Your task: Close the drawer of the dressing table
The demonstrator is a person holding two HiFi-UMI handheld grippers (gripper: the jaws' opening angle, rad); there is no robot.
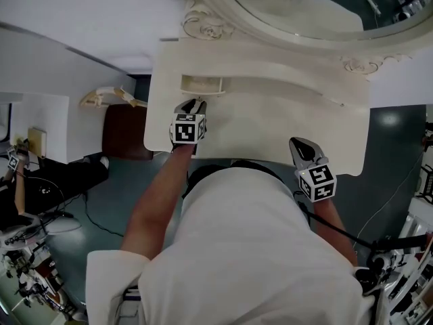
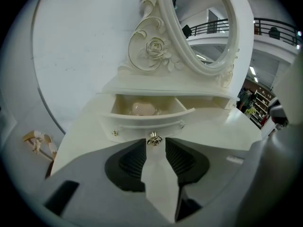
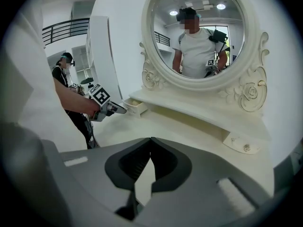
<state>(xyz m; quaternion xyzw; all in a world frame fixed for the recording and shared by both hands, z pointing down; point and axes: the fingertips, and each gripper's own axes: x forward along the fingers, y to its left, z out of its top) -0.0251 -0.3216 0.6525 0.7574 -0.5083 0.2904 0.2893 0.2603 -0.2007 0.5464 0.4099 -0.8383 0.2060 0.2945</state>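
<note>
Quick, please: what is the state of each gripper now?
Left gripper: open, drawer knob at the tips of its fingers, not gripped.
Right gripper: closed, holding nothing.

Large studio hall; mezzanine railing [image 2: 265, 25]; stocked shelves [image 2: 259, 105]; cabled equipment [image 1: 24, 263].

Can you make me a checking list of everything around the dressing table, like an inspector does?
Surface: cream tabletop, bare where it shows.
Job's things: left drawer pulled out; its knob sits just ahead of the left gripper.
Clutter: pale pink thing inside the drawer, too blurry to name.
Grippers: left gripper open, holding nothing; right gripper shut, empty, over the tabletop.
Cables: black cable trailing by the right arm.
Surroundings: oval mirror, white wall, another person standing nearby.
</note>
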